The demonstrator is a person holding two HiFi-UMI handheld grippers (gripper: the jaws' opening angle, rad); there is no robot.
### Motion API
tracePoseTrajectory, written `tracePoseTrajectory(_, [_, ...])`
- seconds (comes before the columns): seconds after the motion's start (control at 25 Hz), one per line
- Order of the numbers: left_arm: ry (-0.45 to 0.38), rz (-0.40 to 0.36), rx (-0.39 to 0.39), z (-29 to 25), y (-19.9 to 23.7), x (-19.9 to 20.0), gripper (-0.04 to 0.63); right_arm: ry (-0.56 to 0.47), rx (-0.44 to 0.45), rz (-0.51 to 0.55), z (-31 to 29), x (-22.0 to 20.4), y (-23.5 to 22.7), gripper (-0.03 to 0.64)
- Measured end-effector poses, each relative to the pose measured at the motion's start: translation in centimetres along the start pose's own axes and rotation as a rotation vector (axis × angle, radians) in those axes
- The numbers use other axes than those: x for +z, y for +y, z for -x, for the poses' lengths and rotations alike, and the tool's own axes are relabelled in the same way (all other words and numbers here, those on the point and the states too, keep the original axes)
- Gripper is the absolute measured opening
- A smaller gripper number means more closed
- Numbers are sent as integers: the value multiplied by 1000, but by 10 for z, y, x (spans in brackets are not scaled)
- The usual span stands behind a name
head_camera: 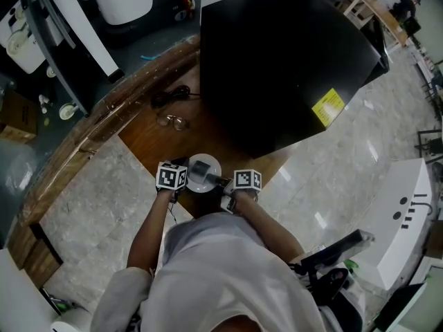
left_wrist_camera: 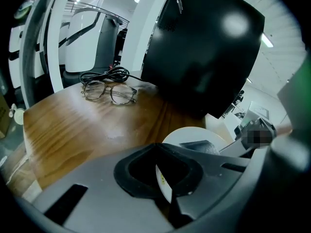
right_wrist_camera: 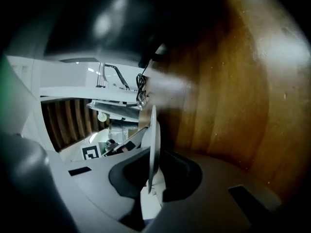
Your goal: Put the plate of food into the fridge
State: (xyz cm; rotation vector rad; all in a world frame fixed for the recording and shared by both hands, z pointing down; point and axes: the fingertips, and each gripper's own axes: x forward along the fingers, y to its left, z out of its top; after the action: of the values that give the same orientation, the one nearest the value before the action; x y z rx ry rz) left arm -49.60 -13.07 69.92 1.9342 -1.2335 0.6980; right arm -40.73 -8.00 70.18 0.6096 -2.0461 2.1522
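A white plate [head_camera: 205, 163] carrying a grey piece of food [head_camera: 201, 173] is at the near edge of the wooden table [head_camera: 142, 138], in front of the black fridge [head_camera: 284, 54]. My left gripper [head_camera: 185, 182] is shut on the plate's left rim; in the left gripper view the rim [left_wrist_camera: 163, 178] sits between the dark pads, with the food [left_wrist_camera: 204, 146] beyond. My right gripper [head_camera: 225, 184] grips the opposite rim. In the right gripper view the plate [right_wrist_camera: 154, 135] stands edge-on between the pads of that gripper [right_wrist_camera: 151, 174]. The fridge door looks closed.
A pair of glasses [head_camera: 174, 122] and a coiled black cable [head_camera: 169, 97] lie on the table behind the plate. The fridge [left_wrist_camera: 204, 47] stands close to the right of them. A white machine [head_camera: 405, 220] is on the tiled floor to the right.
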Motion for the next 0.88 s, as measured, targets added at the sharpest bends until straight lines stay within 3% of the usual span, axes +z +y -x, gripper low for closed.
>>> tracePoseTrajectory(0.2, [-12,-35,23,3,-1,-4,18,-33,72,-38,3,3,4,34])
tracePoseTrajectory(0.56, [20,-48,14,12,-4,-9,18,-11,66,27,5,-2,7,34])
tracePoseTrajectory(0.88, [17,-43,0,22,-18,-18,18,-52,76,-12,19,-6,2,32])
